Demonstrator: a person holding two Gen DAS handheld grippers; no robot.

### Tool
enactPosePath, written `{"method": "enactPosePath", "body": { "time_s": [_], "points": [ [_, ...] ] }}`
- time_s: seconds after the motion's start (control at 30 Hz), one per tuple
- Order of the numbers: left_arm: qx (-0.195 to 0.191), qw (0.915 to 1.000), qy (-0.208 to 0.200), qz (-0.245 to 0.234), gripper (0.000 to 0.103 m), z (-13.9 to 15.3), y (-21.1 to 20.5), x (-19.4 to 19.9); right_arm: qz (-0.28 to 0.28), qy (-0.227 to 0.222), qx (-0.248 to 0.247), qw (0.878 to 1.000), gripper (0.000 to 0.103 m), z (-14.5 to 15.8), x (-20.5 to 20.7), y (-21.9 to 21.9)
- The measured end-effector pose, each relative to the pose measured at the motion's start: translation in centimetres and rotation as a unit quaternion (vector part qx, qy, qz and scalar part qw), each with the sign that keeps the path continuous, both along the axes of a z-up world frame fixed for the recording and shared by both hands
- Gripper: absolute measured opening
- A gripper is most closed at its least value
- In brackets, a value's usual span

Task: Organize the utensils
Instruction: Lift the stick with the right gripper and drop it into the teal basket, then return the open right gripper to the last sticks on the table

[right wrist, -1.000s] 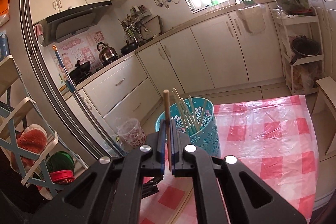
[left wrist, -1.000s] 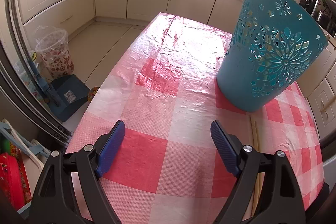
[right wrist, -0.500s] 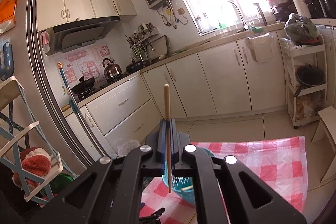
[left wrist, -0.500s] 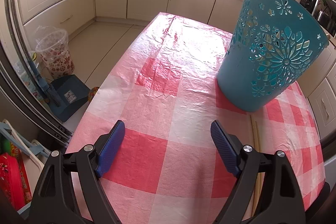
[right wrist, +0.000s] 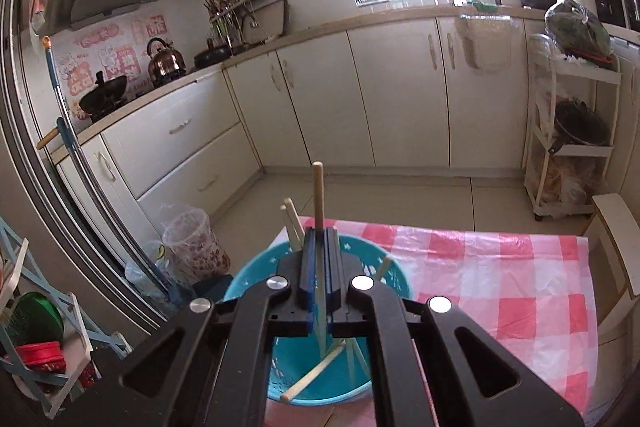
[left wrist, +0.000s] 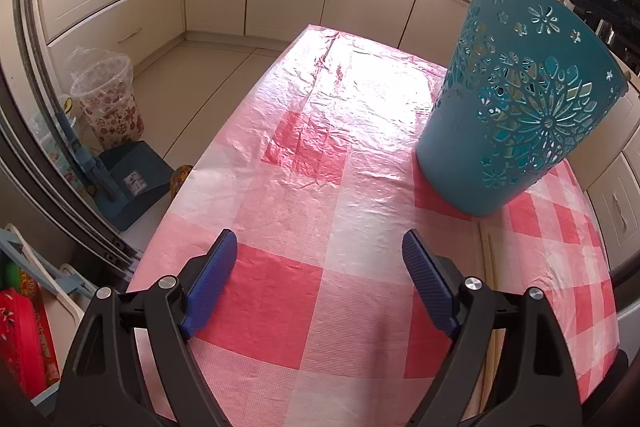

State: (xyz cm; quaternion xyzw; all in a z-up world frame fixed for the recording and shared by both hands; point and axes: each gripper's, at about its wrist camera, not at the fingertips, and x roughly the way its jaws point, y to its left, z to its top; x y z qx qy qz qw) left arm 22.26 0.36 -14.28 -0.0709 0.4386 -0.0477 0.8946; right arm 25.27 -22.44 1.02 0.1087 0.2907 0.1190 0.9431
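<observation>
Right gripper (right wrist: 319, 267) is clenched on a wooden chopstick (right wrist: 318, 195), held upright between the blue pads. The stick's top pokes above the jaws; its lower end reaches down into the teal basket (right wrist: 256, 279) directly below the gripper. Inside the basket more chopsticks (right wrist: 312, 375) lie slanted against the wall, and a couple of pale tips (right wrist: 289, 215) stick up past the rim on the left side.

Left gripper (left wrist: 318, 263) is released, jaws wide apart, nothing between them, hovering over the near part of the counter (left wrist: 280, 299), which is covered in a red-and-white checked plastic cloth. In the left wrist view the teal basket (left wrist: 520, 107) stands toward the right edge of the counter, tilted-looking from the fisheye, with flower cut-outs in its wall. A pale chopstick (left wrist: 486, 255) lies flat on the cloth just beside the basket's base, running toward the near edge, partly hidden behind the left gripper's right finger.

On the floor off the counter's left edge: a plastic-lined bin (left wrist: 108, 99) and a blue dustpan (left wrist: 128, 183).
</observation>
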Motion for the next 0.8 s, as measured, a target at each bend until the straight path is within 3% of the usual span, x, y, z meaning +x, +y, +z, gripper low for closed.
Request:
{"method": "enactPosePath", "body": {
  "time_s": [0.3,0.37,0.43,0.5,0.8],
  "points": [
    [0.002,0.9999,-0.005,0.012,0.081,0.1,0.1,-0.2,-0.041,-0.033,0.023,0.998,0.008,0.4,-7.6,-1.9],
    [0.005,0.9997,-0.017,0.019,0.081,0.4,0.2,-0.5,-0.051,-0.022,0.022,0.998,0.009,-0.7,-10.1,-2.4],
    [0.011,0.9993,-0.029,0.023,0.082,0.7,0.1,-0.8,-0.061,-0.002,0.018,0.998,0.02,-2.1,-12.6,-2.8],
    [0.016,0.9992,-0.033,0.017,0.083,0.9,-0.1,-1.0,-0.069,0.017,0.015,0.997,0.025,-3.4,-14.3,-2.9],
    [0.066,0.9959,-0.061,0.01,0.087,3.1,-0.5,-5.4,-0.065,0.102,0.011,0.993,0.025,-9.7,-17.6,-2.2]
  ]
}}
